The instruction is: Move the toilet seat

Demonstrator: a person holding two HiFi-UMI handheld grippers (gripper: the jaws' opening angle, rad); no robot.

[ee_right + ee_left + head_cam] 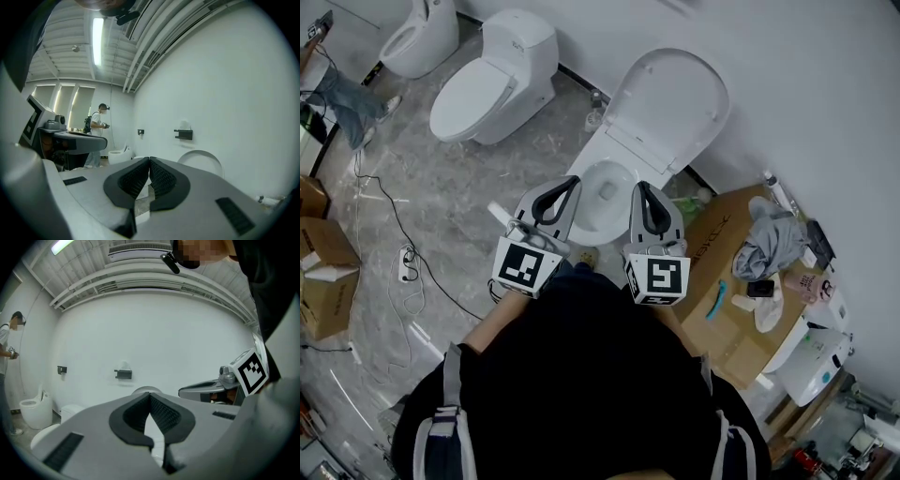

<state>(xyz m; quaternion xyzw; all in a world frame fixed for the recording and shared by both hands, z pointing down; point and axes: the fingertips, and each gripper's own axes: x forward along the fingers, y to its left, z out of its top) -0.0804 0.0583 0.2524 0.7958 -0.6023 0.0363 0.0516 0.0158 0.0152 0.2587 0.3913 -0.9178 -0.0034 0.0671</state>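
A white toilet stands against the wall with its seat and lid [667,105] raised upright over the open bowl [602,190]. My left gripper [571,184] is shut and empty, its tip over the bowl's near left rim. Beside it, over the near right rim, my right gripper [641,188] is also shut on nothing. The left gripper view has the closed jaws [150,398] pointing about level at the wall, with the top of the raised lid [146,390] just behind them. From the right gripper [149,162], the raised lid [202,162] stands ahead to the right.
A second toilet [492,80] with its lid down and a third [422,37] stand to the left. A cardboard box [712,234] with clothes and small items sits right of the bowl. A power strip [405,264] and cables lie on the floor; a person [97,126] stands far off.
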